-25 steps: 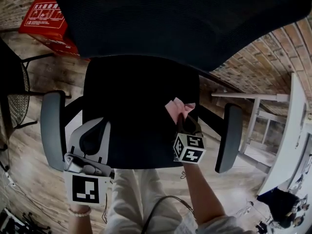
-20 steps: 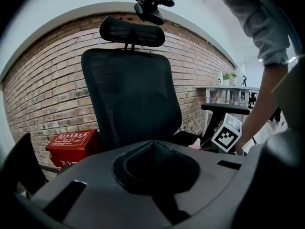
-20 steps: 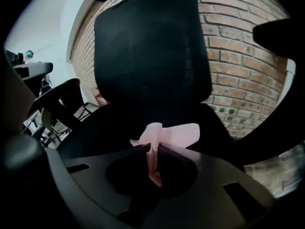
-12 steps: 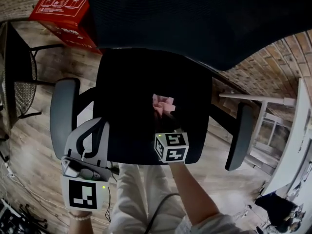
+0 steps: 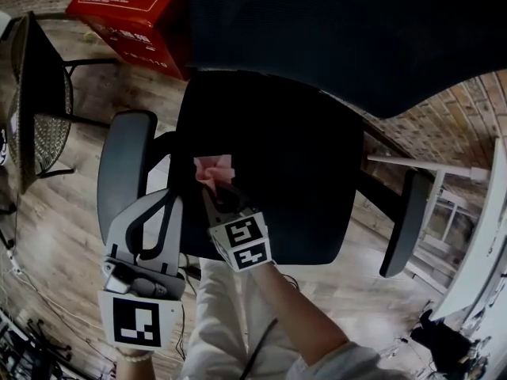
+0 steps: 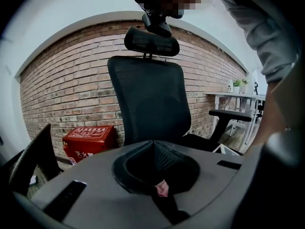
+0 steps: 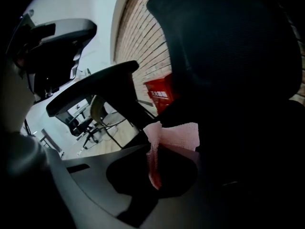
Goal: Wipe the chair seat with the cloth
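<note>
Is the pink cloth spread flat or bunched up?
Bunched: the cloth stands crumpled on the seat, pinched in the right tongs.

The chair seat (image 5: 277, 172) is seen from steeply above in the head view; the left gripper view is aimed level at the backrest (image 6: 147, 99) from the front; the right gripper view is held close over the seat — the red box (image 5: 131, 6) is shared by all.
</note>
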{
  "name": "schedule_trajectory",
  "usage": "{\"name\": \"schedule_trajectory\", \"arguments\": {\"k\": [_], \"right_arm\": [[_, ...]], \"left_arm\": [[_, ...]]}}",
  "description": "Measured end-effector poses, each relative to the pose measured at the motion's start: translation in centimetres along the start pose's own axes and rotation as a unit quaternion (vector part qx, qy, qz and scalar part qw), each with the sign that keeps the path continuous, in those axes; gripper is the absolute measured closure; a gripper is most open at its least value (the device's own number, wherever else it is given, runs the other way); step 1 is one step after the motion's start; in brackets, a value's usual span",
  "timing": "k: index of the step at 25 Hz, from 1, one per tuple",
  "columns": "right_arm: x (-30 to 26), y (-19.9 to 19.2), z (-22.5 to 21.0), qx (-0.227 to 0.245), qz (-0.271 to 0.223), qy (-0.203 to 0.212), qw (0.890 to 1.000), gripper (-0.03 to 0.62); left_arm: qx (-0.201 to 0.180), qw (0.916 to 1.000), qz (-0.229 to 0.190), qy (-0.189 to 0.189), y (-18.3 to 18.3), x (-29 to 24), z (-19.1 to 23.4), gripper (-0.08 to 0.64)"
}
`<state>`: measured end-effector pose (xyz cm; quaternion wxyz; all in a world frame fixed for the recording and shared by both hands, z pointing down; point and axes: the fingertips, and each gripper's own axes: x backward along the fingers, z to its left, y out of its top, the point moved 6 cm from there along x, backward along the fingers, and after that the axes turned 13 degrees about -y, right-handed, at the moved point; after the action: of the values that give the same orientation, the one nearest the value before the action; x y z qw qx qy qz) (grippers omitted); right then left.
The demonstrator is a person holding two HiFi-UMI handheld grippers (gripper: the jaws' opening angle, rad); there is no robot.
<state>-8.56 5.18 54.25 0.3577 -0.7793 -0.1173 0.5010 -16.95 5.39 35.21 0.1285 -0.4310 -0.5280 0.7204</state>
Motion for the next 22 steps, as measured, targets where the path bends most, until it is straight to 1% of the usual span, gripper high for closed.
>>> {"name": "schedule_trajectory", "arguments": {"k": [5,7,9,12,15,17,22], "right_arm": [[-0.3,-0.2,4.5,0.022,0.003,0.059,0.998,0.537],[-0.3,-0.3,5.5,0.023,0.005,0.073,0.997,0.537],[-0.3,-0.5,5.8,0.019,0.004,0.078,0.997,0.537],[0.0,-0.9,5.2,0.016,0.003,0.065,0.998,0.537],[0.6,-1.1,3.5,0.023,0.005,0.04,0.999,0.537],[1.3,-1.3,1.9,0.023,0.007,0.018,1.0,0.537],[3.4,-2.3,-3.2,0.008,0.009,-0.045,0.999,0.537]], "left_arm": [[0.0,1.0,-0.001,0.003,-0.2,0.5,0.1,0.541],[-0.002,1.0,0.0,0.002,-0.3,0.5,0.2,0.541],[-0.005,1.0,0.0,0.001,-0.4,0.5,0.3,0.541],[-0.012,0.9999,0.003,-0.003,-0.6,0.4,0.2,0.541],[-0.034,0.9992,0.01,-0.019,-0.5,-0.1,-0.3,0.541],[-0.048,0.9983,0.014,-0.028,-0.3,-0.5,-0.7,0.541],[-0.067,0.9964,0.018,-0.049,0.3,-2.0,-1.9,0.541]]}}
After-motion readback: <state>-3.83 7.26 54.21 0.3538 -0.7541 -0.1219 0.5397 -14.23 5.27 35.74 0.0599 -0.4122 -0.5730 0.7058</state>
